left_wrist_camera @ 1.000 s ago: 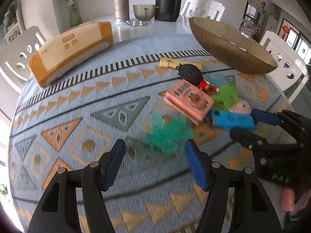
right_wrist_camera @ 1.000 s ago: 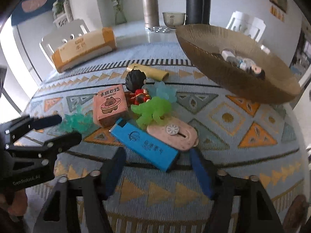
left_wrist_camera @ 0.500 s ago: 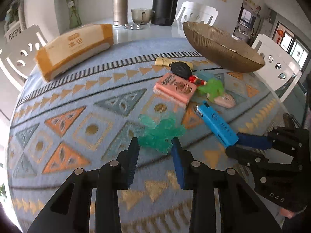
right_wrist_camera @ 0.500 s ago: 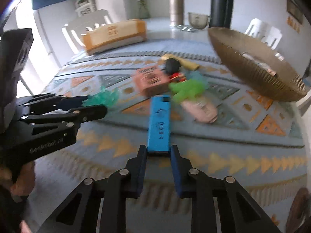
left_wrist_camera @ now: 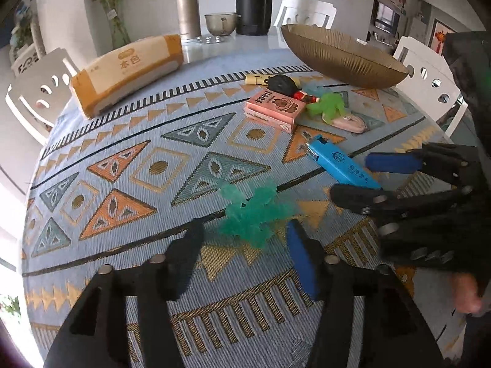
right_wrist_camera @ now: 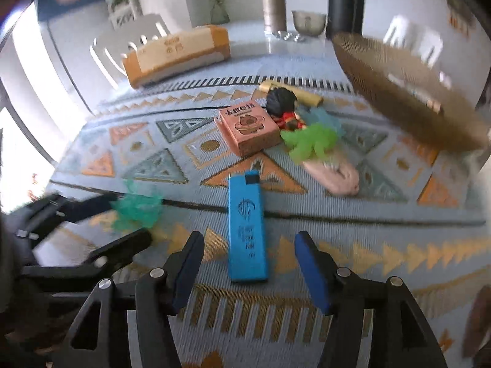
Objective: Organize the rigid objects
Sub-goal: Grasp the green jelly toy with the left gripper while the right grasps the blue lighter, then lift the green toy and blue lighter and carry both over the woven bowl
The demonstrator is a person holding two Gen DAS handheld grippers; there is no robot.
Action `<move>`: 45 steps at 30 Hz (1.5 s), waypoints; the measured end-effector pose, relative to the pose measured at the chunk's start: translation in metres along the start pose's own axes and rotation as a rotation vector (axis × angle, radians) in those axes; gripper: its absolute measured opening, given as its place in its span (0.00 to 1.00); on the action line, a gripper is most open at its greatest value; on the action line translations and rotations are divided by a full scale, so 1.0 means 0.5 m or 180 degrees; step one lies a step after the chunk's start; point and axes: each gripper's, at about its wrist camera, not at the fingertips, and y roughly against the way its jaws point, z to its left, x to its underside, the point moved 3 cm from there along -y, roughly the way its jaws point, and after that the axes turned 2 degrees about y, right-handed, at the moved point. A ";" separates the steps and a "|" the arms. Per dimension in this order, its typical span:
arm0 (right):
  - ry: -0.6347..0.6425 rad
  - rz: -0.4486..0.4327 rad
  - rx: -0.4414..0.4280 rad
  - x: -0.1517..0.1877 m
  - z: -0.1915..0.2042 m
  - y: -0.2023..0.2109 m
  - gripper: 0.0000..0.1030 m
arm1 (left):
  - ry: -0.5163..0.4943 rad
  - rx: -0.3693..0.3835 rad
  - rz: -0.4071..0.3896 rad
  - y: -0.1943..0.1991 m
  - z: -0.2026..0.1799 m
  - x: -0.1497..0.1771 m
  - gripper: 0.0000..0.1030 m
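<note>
A blue flat box lies on the patterned tablecloth between the open jaws of my right gripper; it also shows in the left wrist view. A teal soft toy lies just ahead of my open left gripper, and shows in the right wrist view. Further back lie a pink box, a black-haired figurine, a green soft toy, a pink flat case and a yellow tube. A ribbed brown bowl stands at the back right.
A tan tissue pack lies at the back left. A steel flask, a glass cup and a black cylinder stand beyond the cloth. White chairs ring the table. The table edge is close below both grippers.
My right gripper was shut on the blue box and has opened, leaving it flat on the cloth. My left gripper has opened wider around the teal toy.
</note>
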 end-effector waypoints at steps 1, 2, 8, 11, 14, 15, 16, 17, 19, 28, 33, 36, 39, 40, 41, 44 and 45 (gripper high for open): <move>0.0055 -0.0026 0.0099 -0.002 0.010 -0.004 0.58 | 0.0027 -0.0028 0.0002 -0.001 0.004 -0.001 0.59; 0.0071 -0.0081 0.0133 -0.005 0.015 -0.006 0.57 | 0.0064 -0.0006 0.0016 -0.003 0.009 -0.002 0.59; 0.0001 -0.0206 0.0151 -0.004 -0.005 -0.006 0.44 | 0.0027 0.0025 0.0021 -0.008 0.000 -0.005 0.61; 0.0099 -0.0241 0.0176 -0.004 0.007 -0.005 0.32 | -0.0065 -0.0026 -0.0026 -0.006 -0.012 -0.004 0.54; 0.0180 -0.0270 0.0262 -0.001 0.020 -0.004 0.28 | -0.0136 -0.0144 -0.0112 -0.001 -0.020 -0.001 0.43; 0.0212 -0.0285 0.0309 0.001 0.025 -0.002 0.24 | -0.0193 -0.0291 -0.0173 0.003 -0.026 0.001 0.43; 0.0233 -0.0303 0.0362 0.003 0.029 0.001 0.23 | -0.0257 -0.0391 -0.0235 0.008 -0.033 0.003 0.43; 0.0250 -0.0316 0.0417 0.005 0.031 0.003 0.23 | -0.0322 -0.0444 -0.0303 0.014 -0.042 0.005 0.43; 0.0264 -0.0359 0.0479 0.006 0.032 0.008 0.23 | -0.0398 -0.0490 -0.0418 0.027 -0.049 0.005 0.43; 0.0291 -0.0591 0.0609 0.005 0.036 0.034 0.23 | -0.0244 -0.0448 -0.0466 0.034 -0.031 -0.002 0.43; 0.0425 -0.0784 0.0817 0.012 0.054 0.056 0.23 | -0.0212 -0.0546 -0.0405 0.028 -0.028 0.001 0.43; 0.0393 -0.0836 0.0864 0.012 0.047 0.065 0.23 | -0.0192 -0.0572 -0.0426 0.031 -0.026 0.001 0.43; 0.0212 -0.0896 0.0754 0.012 0.024 0.081 0.23 | -0.0148 -0.0665 -0.0505 0.042 -0.024 0.002 0.43; 0.0150 -0.0913 0.0740 0.012 0.015 0.085 0.23 | -0.0157 -0.0704 -0.0535 0.046 -0.027 0.002 0.43; 0.0089 -0.0935 0.0744 0.011 0.006 0.089 0.23 | -0.0175 -0.0737 -0.0575 0.051 -0.032 0.003 0.43; -0.0114 -0.1064 0.0717 0.008 -0.021 0.113 0.23 | -0.0258 -0.0653 -0.0670 0.077 -0.058 -0.004 0.43; -0.0181 -0.1109 0.0672 0.008 -0.029 0.121 0.23 | -0.0288 -0.0629 -0.0712 0.090 -0.068 -0.013 0.43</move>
